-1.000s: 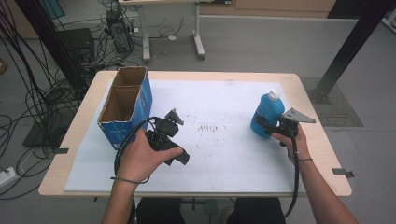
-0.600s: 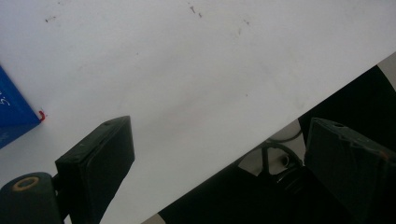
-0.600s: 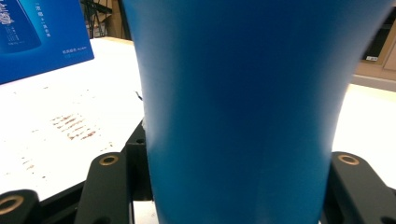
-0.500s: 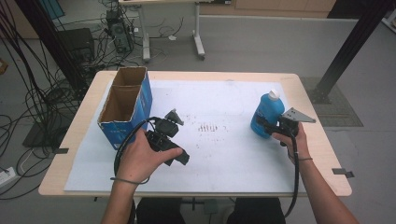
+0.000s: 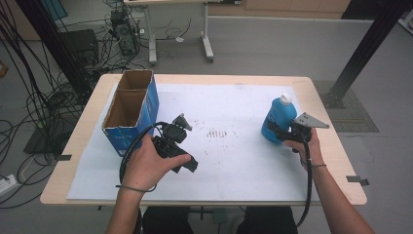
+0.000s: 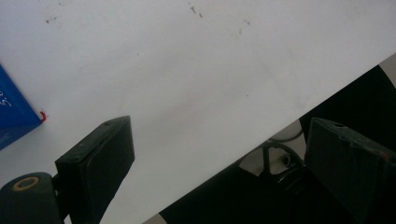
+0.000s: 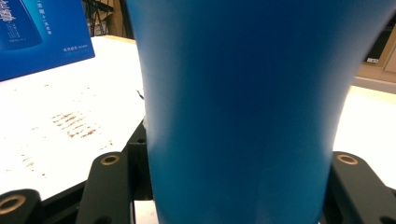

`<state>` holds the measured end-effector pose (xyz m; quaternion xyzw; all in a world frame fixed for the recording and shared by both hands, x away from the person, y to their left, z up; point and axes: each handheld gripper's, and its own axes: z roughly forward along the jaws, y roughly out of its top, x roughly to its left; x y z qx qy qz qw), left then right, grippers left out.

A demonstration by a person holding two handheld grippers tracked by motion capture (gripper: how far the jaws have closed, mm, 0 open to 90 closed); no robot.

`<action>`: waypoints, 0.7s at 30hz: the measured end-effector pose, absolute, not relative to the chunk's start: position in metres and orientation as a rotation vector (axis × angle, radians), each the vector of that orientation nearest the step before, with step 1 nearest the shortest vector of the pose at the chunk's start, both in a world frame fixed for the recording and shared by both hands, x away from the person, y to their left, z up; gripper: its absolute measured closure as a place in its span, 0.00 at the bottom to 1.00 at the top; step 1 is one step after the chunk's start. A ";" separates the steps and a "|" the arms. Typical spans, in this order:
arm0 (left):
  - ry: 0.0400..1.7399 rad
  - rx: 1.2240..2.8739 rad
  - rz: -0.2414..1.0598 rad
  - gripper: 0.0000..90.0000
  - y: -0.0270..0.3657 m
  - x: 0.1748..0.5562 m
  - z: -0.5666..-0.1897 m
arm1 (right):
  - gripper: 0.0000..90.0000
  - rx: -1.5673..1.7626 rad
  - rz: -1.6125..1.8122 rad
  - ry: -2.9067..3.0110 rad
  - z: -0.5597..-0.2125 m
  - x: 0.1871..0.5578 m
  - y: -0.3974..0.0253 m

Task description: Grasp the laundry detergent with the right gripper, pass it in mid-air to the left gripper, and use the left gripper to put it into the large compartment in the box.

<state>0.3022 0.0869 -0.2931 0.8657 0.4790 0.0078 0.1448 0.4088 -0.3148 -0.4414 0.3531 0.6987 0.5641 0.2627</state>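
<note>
The right tongs (image 5: 278,132) hold a blue bottle (image 5: 277,118). The bottle stands up straight on the tabletop (image 5: 234,83), with its white cap (image 5: 285,99) on top. In the right gripper view the bottle (image 7: 243,102) sits snug between the two black jaws, which press on its sides.

The left tongs (image 5: 187,163) are wide open and hold nothing. They rest low over the white sheet (image 5: 234,156), just beside a blue box (image 5: 130,109). The box is open at the top. In the left gripper view a corner of the box (image 6: 14,116) shows just past one jaw.

The bottle is well apart from the left tongs.
</note>
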 end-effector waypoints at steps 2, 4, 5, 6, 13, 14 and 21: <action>1.383 2.492 0.023 0.10 0.087 0.302 -0.293 | 0.48 0.955 1.526 1.890 -0.441 0.409 -0.315; 1.382 2.491 0.023 0.10 0.087 0.302 -0.294 | 0.48 0.956 1.526 1.891 -0.441 0.409 -0.315; 1.381 2.492 0.020 0.10 0.087 0.302 -0.294 | 0.48 0.956 1.525 1.891 -0.441 0.409 -0.315; 1.381 2.491 0.020 0.10 0.087 0.302 -0.294 | 0.48 0.955 1.526 1.890 -0.441 0.409 -0.315; 1.379 2.494 0.022 0.10 0.087 0.302 -0.293 | 0.48 0.956 1.526 1.890 -0.441 0.409 -0.315; 1.380 2.495 0.024 0.10 0.087 0.302 -0.293 | 0.48 0.955 1.526 1.890 -0.441 0.409 -0.315; 1.379 2.494 0.023 0.10 0.087 0.302 -0.293 | 0.48 0.954 1.526 1.890 -0.441 0.409 -0.315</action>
